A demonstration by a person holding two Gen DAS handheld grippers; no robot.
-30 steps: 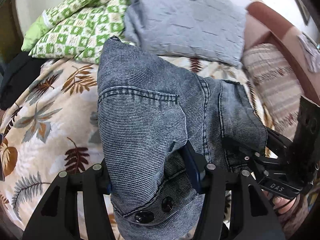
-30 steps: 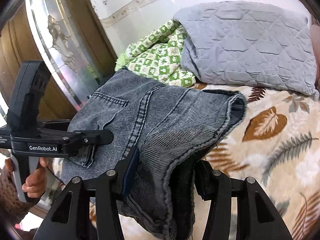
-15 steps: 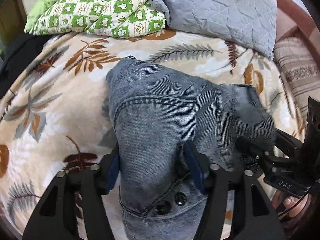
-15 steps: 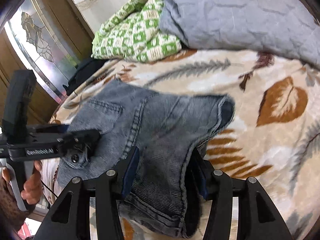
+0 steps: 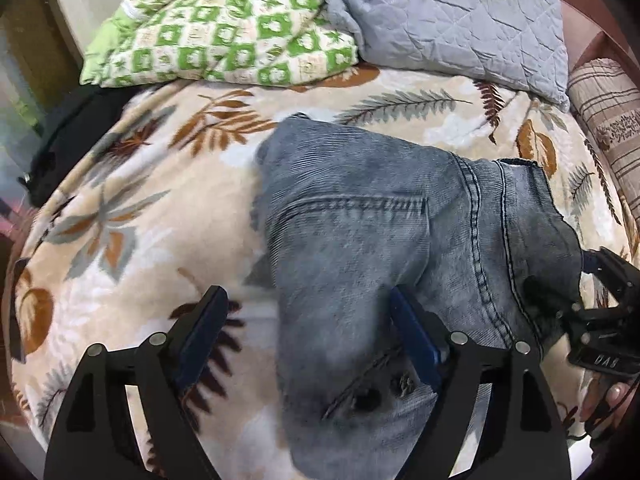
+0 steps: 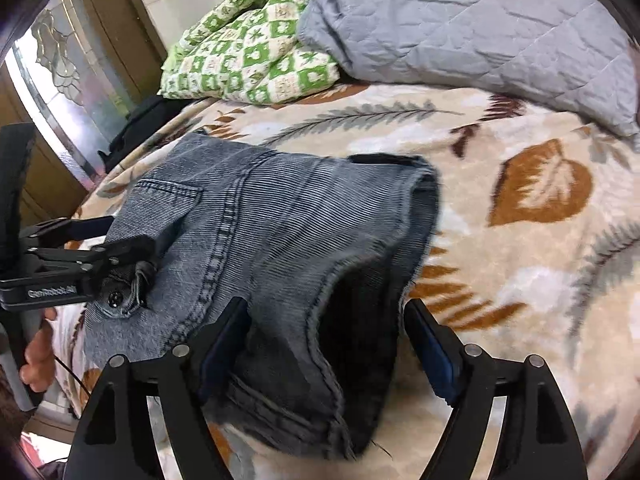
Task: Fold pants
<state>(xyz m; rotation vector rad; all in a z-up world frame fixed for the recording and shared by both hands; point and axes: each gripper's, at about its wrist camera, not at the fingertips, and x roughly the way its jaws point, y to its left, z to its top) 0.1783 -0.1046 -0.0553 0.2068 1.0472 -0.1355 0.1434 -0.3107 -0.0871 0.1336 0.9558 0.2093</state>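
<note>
The grey-blue denim pants (image 5: 380, 240) lie folded in a bundle on the leaf-print blanket (image 5: 132, 220). My left gripper (image 5: 308, 320) is open, its jaws spread wide, with the buttoned waistband end between and under them. My right gripper (image 6: 328, 328) is open too, jaws spread around the dark hem end of the pants (image 6: 280, 232). Each gripper shows in the other view: the right one at the pants' right edge (image 5: 592, 292), the left one at the waistband buttons (image 6: 120, 252).
A green checked quilt (image 5: 224, 36) and a grey quilted pillow (image 5: 452, 20) lie at the head of the bed. A striped cushion (image 5: 604, 100) is at the right edge. A dark garment (image 5: 68, 136) lies at the left edge. A wooden, mirrored door (image 6: 68, 80) stands left.
Both grippers lowered the pants from the air onto the blanket, then opened their jaws and let the denim go.
</note>
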